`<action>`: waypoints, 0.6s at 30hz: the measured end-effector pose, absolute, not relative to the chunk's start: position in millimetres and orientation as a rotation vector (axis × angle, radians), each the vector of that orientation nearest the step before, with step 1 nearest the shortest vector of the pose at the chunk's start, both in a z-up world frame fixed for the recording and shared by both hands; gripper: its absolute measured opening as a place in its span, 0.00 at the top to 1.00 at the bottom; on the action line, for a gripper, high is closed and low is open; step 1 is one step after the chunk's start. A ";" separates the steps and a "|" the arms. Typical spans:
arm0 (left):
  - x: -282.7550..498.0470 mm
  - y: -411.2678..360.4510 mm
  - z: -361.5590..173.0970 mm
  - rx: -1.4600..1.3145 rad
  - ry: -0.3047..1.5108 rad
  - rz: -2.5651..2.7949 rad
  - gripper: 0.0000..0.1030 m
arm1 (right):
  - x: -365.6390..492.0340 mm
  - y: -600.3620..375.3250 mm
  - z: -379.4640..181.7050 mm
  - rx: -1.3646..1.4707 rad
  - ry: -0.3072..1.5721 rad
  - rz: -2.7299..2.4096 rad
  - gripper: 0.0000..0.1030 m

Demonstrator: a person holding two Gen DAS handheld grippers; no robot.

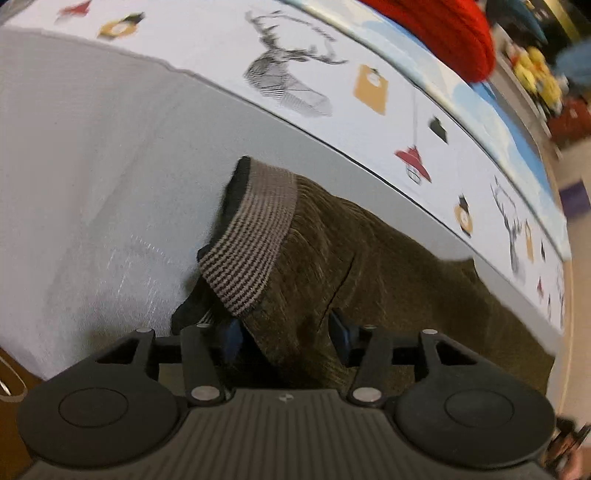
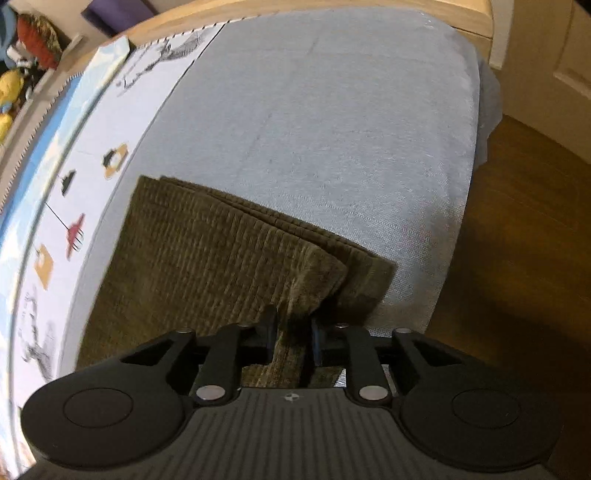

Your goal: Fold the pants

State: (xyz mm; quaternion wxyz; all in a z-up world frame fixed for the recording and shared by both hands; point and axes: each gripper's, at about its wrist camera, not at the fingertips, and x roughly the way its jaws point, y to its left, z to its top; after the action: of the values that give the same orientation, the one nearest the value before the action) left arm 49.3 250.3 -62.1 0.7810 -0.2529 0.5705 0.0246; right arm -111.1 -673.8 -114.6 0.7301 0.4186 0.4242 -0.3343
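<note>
Olive-brown corduroy pants [image 1: 351, 258] lie on a pale grey bed sheet [image 1: 92, 166]. Their striped ribbed waistband [image 1: 251, 236] is turned up in front of my left gripper [image 1: 286, 332], whose jaws stand around the fabric near the waistband with cloth between them. In the right wrist view the pants [image 2: 192, 258] show as stacked folded layers. My right gripper [image 2: 293, 332] is shut on the near corner of the top layer, which is lifted slightly off the layers below.
A white cover printed with deer and lamps [image 1: 314, 74] runs along the far side of the sheet. A red knitted item [image 1: 443, 33] lies beyond it. The bed edge and wooden floor [image 2: 517, 240] are to the right. A wooden bed frame [image 2: 369, 7] is behind.
</note>
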 end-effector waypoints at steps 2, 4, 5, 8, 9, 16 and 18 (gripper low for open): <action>52.0 252.5 -63.9 -0.544 1.239 0.086 0.48 | -110.3 -672.4 -109.5 0.881 0.924 -0.739 0.93; 52.2 256.1 -62.8 -0.513 1.232 0.135 0.48 | -113.1 -669.0 -100.7 0.869 0.878 -0.724 0.93; 51.5 259.6 -62.2 -0.519 1.224 0.148 0.48 | -112.1 -667.5 -97.4 0.859 0.861 -0.713 0.93; 49.8 267.7 -65.2 -0.553 1.222 0.151 0.52 | -108.1 -662.5 -92.0 0.817 0.846 -0.699 0.94; 50.1 266.4 -65.6 -0.540 1.225 0.147 0.69 | -107.9 -662.0 -92.9 0.813 0.853 -0.701 0.94; 28.8 261.2 -34.6 -0.458 1.103 0.110 0.79 | -124.8 -671.5 -72.7 0.882 0.692 -0.733 0.95; 31.4 262.2 -47.4 -0.444 1.187 0.123 0.78 | -124.3 -674.5 -83.9 0.873 0.759 -0.776 0.94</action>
State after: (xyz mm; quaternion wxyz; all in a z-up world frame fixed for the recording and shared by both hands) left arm 31.4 262.2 -47.4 0.8041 -0.2073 0.5542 0.0573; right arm -124.3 -674.5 -83.9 0.7671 0.4022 0.3494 -0.3574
